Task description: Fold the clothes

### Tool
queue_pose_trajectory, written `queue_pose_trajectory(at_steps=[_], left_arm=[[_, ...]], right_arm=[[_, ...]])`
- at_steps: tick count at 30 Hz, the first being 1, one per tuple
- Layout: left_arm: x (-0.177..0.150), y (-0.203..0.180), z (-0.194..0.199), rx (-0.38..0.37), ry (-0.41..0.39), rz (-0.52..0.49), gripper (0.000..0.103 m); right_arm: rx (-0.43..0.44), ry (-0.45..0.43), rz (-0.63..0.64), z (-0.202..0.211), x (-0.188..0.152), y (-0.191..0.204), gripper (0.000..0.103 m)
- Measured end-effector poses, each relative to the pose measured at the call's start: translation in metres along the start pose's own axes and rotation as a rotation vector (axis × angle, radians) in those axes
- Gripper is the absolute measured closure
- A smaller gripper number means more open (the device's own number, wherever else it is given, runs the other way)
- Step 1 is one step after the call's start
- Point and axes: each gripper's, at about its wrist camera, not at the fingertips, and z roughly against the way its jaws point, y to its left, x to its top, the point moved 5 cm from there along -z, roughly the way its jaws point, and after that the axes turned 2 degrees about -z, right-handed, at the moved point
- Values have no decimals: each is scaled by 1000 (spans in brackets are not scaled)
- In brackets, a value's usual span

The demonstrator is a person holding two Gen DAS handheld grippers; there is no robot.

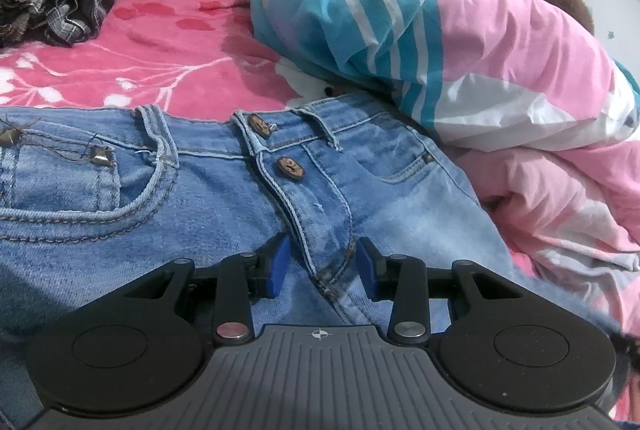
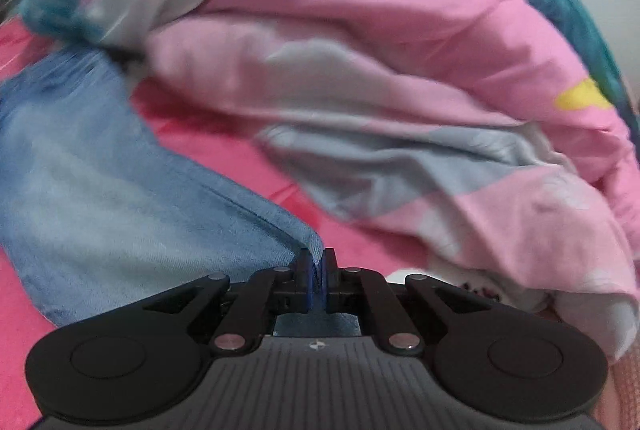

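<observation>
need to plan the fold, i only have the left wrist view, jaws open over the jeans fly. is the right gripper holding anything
Observer: Yes, the right gripper is shut on an edge of the jeans.
Operator: which part of the jeans
Observer: A plain denim stretch, probably a leg; its view shows no buttons or pockets.
Operator: anything crowding it
Observer: The pink and grey quilt is bunched just beyond that denim, with the pink bedsheet showing between them.
</observation>
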Motion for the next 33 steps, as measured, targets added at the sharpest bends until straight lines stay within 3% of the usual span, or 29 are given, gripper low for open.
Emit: queue_pose_trajectory(at_steps=[6, 10, 11, 13, 14, 17, 19, 23, 32, 33], left_arm=[[0, 0, 0, 4, -2, -12, 65], [0, 0, 0, 1, -1, -17, 65], [0, 1, 0, -2, -1, -17, 65], [0, 1, 0, -6, 0, -16, 65], [0, 1, 0, -5, 1, -16, 65], [0, 0, 0, -4, 1, -17, 65], [0, 0, 0, -7, 2, -11, 64], [2, 2, 1, -23, 9, 16, 63], [4, 4, 3, -38, 12, 47, 61], [4, 4, 3, -38, 12, 46, 61]], right_arm=[[-84, 26, 41, -37, -9, 6, 100], [-85, 116, 63, -72, -30, 14, 96], [-92, 101, 64, -73, -32, 13, 94], [-120, 103, 49, -68, -30, 5, 72], [-123, 102, 32, -64, -28, 0, 67], [-103, 81, -29, -42, -23, -19, 61], [-76, 45, -76, -20, -20, -25, 60], [71, -50, -58, 26, -17, -3, 58], [291, -71, 268, 58, -61, 86, 57], [267, -66, 296, 53, -65, 90, 57]])
